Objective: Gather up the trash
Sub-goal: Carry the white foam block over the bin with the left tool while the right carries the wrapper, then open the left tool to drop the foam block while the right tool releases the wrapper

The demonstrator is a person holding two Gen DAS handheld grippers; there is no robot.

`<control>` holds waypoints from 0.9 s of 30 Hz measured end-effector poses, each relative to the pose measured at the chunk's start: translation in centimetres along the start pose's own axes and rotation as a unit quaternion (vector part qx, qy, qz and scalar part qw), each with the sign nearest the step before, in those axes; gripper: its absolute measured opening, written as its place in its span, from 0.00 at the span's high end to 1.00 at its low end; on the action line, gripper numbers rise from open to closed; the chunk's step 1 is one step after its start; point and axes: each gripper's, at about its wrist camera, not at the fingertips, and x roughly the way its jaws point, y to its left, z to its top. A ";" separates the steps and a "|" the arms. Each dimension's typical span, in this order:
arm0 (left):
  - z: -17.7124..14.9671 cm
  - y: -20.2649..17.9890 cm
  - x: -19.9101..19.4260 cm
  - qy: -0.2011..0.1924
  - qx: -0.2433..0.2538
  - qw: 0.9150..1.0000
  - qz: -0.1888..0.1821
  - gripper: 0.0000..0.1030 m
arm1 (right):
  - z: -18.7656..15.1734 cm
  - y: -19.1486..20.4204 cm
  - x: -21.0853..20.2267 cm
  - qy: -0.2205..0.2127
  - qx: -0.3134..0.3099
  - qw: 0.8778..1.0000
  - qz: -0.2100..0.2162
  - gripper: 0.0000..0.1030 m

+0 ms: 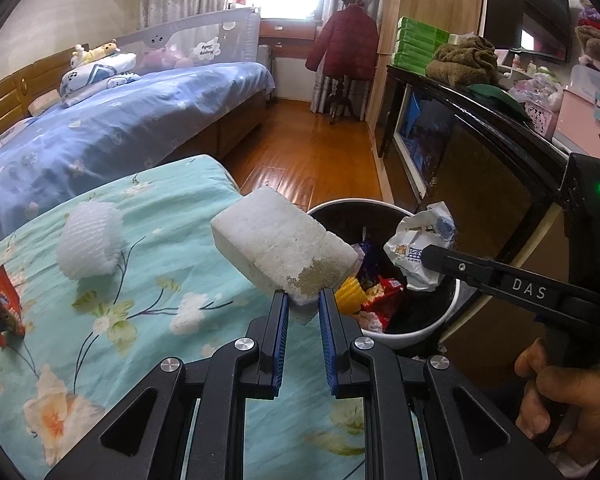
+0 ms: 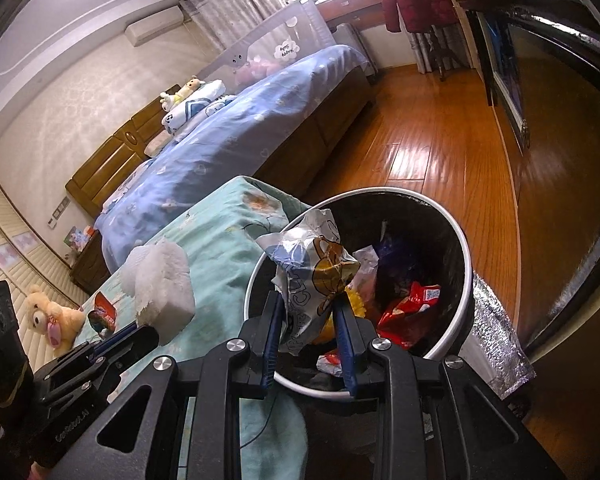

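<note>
The left gripper (image 1: 303,300) pinches a white chunky foam block (image 1: 284,248), hiding its near corner. The right gripper (image 2: 309,312) pinches a crumpled white cartoon wrapper (image 2: 312,268) over the round white trash bin (image 2: 466,276); its letters are crumpled, but the gripper reads "DAS".

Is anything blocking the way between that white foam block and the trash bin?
Nothing visible does. The left claw holds the foam block beside the bin, whose mouth is open. The right claw holds a crumpled wrapper over the bin, off to one side.
</note>
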 end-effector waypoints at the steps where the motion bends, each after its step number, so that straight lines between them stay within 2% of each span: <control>1: 0.1 -0.2 0.1 0.000 0.001 1.000 -0.001 0.86 | 0.1 -0.1 0.1 0.000 0.001 1.000 0.000 0.75; 27: 1.2 -2.1 2.7 0.013 0.013 1.000 -0.009 0.86 | 0.9 -1.2 1.4 0.003 0.009 1.000 -0.013 0.75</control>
